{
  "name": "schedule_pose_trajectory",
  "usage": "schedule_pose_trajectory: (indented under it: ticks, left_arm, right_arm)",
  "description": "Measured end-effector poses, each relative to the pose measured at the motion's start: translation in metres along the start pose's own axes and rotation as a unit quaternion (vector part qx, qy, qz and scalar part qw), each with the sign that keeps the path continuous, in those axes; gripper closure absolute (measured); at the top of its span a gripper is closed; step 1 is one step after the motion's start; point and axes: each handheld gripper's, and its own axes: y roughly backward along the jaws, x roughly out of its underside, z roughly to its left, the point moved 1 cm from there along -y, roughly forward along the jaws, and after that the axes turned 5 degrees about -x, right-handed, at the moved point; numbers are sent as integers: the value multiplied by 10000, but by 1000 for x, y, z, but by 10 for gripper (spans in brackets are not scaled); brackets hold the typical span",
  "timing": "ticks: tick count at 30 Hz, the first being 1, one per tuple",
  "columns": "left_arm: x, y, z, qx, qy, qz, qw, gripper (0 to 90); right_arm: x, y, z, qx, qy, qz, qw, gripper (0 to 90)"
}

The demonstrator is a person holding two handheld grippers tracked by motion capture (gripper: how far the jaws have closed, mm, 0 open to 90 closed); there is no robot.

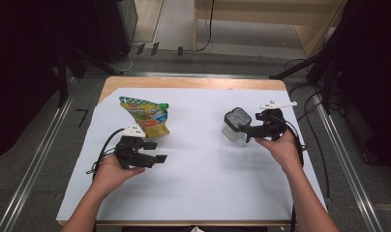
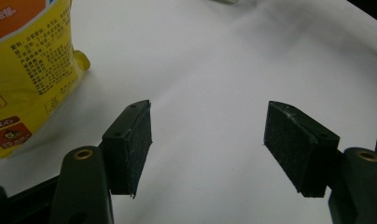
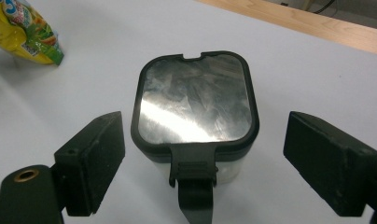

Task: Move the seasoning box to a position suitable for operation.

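- One clear lidded container (image 1: pixel 235 124) stands on the white table cover (image 1: pixel 203 179), right of centre.
- One yellow snack pouch (image 1: pixel 147 116) lies left of centre.
- Right gripper (image 1: pixel 248 131): jaws spread, flanking the container without touching.
- Left gripper (image 1: pixel 155 152): jaws spread, empty, near the pouch.

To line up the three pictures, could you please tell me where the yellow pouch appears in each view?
High view: the yellow pouch lies left of centre on the white sheet, just beyond the left hand-held gripper.
Left gripper view: at the left edge, from the top corner down.
Right gripper view: one end of it, in the top left corner.
Shared landmark: the white sheet under everything.
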Motion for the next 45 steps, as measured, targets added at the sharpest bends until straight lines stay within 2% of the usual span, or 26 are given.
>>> schedule_pose_trajectory:
  ticks: [4, 9, 14, 20, 29, 36, 42, 45]
  left_arm:
    - [0, 0, 0, 10, 10, -30, 10000, 337]
    - [0, 0, 1, 5, -10, 3, 10000, 337]
    - [0, -2, -1, 10, -20, 26, 10000, 337]
    - [2, -1, -3, -8, -16, 38, 10000, 337]
    - [7, 2, -2, -56, 50, 25, 10000, 337]
    - [8, 3, -2, -62, 60, 35, 10000, 338]
    - [8, 2, -2, -59, 62, 23, 10000, 338]
    - [7, 2, -3, -50, 56, 25, 10000, 338]
  right_arm:
    - [-4, -8, 0, -29, -5, -16, 10000, 133]
    - [-2, -22, 2, 82, 87, 139, 9998, 113]
    - [-2, -31, 6, 70, 110, 204, 9997, 113]
    - [5, -50, 6, 230, 134, 359, 9990, 108]
    - [9, -61, 1, 206, 53, 356, 9991, 140]
    - [12, -66, 0, 209, 95, 264, 9994, 149]
    - [10, -64, 4, 343, 336, 316, 9984, 164]
    - [10, -63, 3, 369, 281, 290, 9985, 164]
